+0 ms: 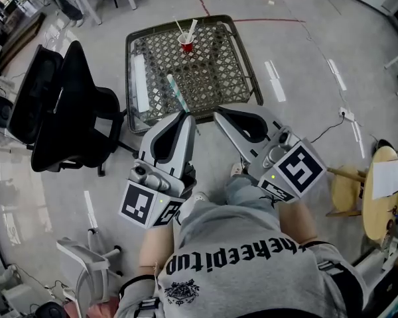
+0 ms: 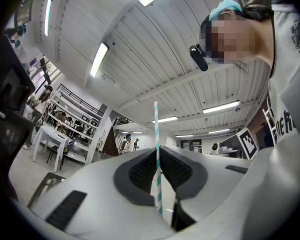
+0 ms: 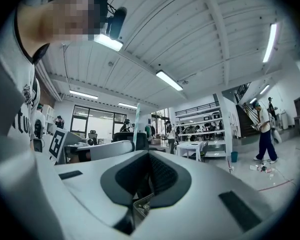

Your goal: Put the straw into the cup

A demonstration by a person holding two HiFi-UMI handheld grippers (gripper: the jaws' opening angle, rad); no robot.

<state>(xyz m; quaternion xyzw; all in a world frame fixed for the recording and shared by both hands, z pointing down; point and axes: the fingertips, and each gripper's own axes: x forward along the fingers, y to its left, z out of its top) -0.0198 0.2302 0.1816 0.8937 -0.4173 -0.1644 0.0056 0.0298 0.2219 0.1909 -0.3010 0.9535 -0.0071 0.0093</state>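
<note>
The left gripper (image 1: 184, 116) is pinching a striped straw (image 1: 178, 93) aimed at the red cup (image 1: 186, 43) beyond, at the mesh table's (image 1: 220, 65) far edge, while the right gripper (image 1: 219, 115) is idling pressed together.

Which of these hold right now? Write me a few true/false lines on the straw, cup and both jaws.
1. The left gripper has its jaws shut on a striped straw. True.
2. The red cup lies tipped over on the floor. False: it stands upright on the lattice table, near the far edge.
3. The right gripper holds a straw too. False: its jaws are together with nothing between them.
4. Other straws stand in the red cup. True.
5. The striped straw is inside the cup. False: it is over the table's near part, apart from the cup.
</note>
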